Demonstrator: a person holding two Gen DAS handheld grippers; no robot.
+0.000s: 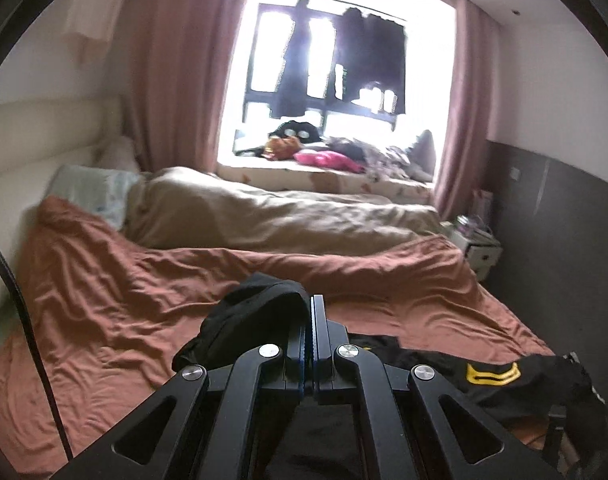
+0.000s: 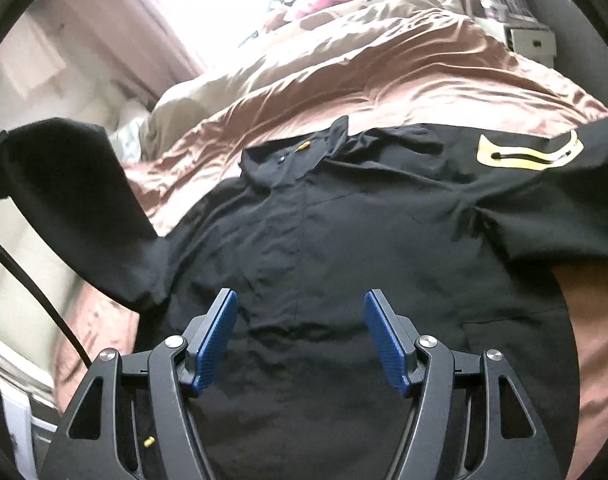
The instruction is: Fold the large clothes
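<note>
A large black shirt [image 2: 344, 220] with a collar and a yellow sleeve patch [image 2: 528, 152] lies front up on the rust-brown bedspread [image 2: 384, 84]. My left gripper [image 1: 312, 308] is shut on the shirt's left sleeve [image 1: 255, 312] and holds it lifted above the bed; that raised sleeve also shows in the right wrist view [image 2: 71, 200]. My right gripper [image 2: 299, 312] is open and empty, hovering just above the shirt's lower front. The other sleeve with the patch [image 1: 488, 376] lies flat at the right.
A beige duvet [image 1: 283, 216] and pillows [image 1: 91, 192] lie further up the bed. A window ledge [image 1: 328, 168] holds toys and clothes, with pink curtains [image 1: 171, 64] beside it. A small white nightstand [image 1: 480, 248] stands at the right by the dark wall. A black cable [image 1: 27, 320] hangs at the left.
</note>
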